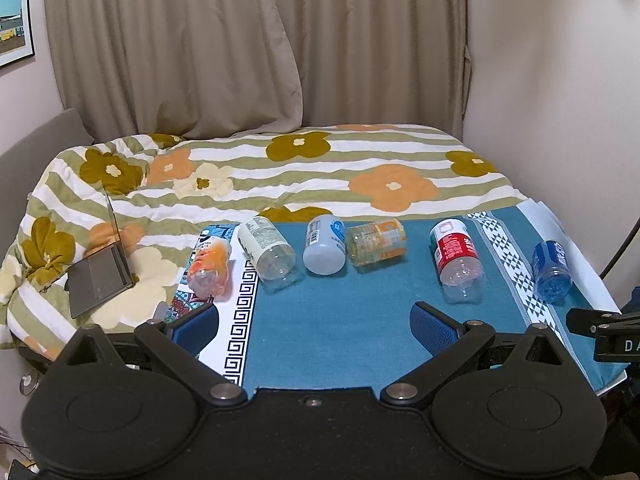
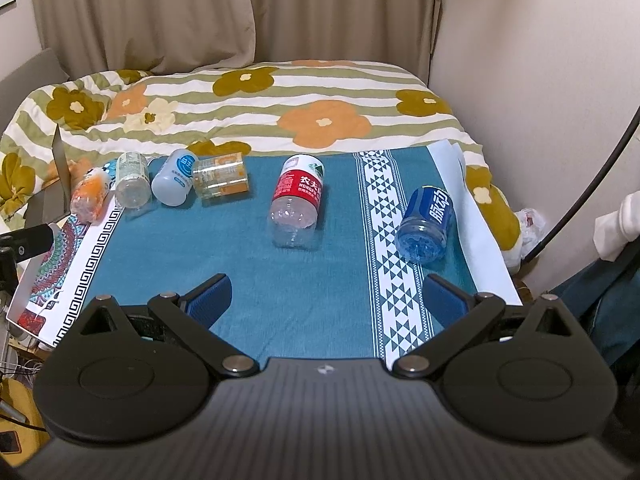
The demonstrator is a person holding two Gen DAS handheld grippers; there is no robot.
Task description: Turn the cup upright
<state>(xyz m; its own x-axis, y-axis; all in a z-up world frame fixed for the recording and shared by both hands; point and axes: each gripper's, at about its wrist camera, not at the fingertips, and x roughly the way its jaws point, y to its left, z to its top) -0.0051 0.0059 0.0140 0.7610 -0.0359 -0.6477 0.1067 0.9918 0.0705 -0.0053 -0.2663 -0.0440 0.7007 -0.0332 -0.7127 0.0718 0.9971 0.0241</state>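
Several cut-bottle cups lie on their sides on a teal cloth: an orange one, a clear white-label one, a grey-blue one, a yellow-orange one, a red-label one and a blue one. In the right wrist view the red-label cup and the blue cup lie nearest. My left gripper is open and empty over the cloth's near edge. My right gripper is open and empty, short of the red-label and blue cups.
A floral quilt covers the bed behind the cloth. An open laptop sits on the quilt at the left. Curtains and walls stand behind. A black clamp shows at the right edge.
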